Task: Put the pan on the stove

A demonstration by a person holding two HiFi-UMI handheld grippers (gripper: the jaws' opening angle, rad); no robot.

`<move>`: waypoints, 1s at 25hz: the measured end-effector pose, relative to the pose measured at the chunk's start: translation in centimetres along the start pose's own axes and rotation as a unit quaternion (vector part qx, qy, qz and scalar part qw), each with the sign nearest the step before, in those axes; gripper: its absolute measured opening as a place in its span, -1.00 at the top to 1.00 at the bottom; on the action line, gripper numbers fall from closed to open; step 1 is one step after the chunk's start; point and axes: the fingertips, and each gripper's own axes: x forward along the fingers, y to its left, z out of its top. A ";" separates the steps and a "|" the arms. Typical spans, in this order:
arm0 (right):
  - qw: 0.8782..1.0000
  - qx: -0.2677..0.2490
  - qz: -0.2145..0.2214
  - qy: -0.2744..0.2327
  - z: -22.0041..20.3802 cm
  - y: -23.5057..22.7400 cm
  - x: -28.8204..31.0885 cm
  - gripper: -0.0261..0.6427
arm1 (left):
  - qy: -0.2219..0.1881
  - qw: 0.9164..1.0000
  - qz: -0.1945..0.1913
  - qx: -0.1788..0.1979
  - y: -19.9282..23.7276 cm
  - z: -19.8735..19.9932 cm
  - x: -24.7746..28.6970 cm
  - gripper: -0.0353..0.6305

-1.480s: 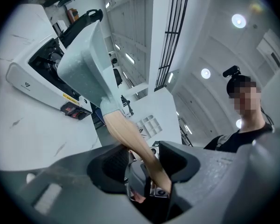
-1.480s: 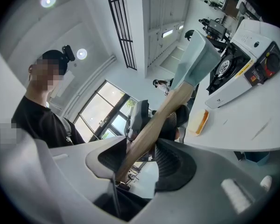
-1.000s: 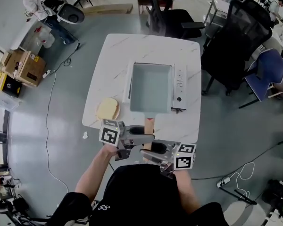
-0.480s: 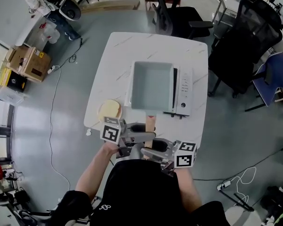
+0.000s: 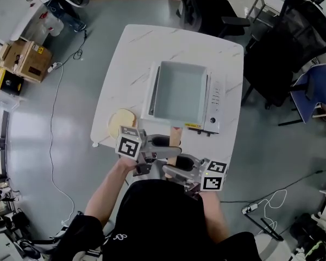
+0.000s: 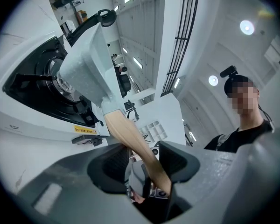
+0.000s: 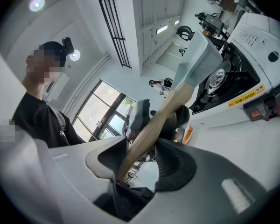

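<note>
A square pale grey pan (image 5: 180, 91) with a wooden handle (image 5: 174, 139) sits over the white stove (image 5: 214, 99) on the table. In the left gripper view the pan (image 6: 91, 64) tilts above the black burner and the handle (image 6: 130, 134) runs back between the jaws. My left gripper (image 5: 162, 145) is shut on the handle from the left. My right gripper (image 5: 171, 170) is shut on the handle's near end. The right gripper view shows that handle (image 7: 158, 120) wedged between the pads (image 7: 175, 160), with the pan (image 7: 198, 55) beyond it over the stove (image 7: 252, 78).
The stove stands on a white marbled table (image 5: 130, 53). A round tan item (image 5: 121, 121) lies at the table's near left corner. Black office chairs (image 5: 277, 48) stand to the right and behind. Cardboard boxes (image 5: 22, 61) and a cable lie on the floor at the left.
The head view has shifted, so the table sits higher in the picture. Both grippers keep their hold on the handle and stand a little closer to the table edge.
</note>
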 end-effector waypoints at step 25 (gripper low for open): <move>1.000 0.021 -0.018 0.002 0.4 -4.0 1.0 0.34 | 0.008 1.000 -0.001 -0.030 4.0 0.8 -0.5 0.28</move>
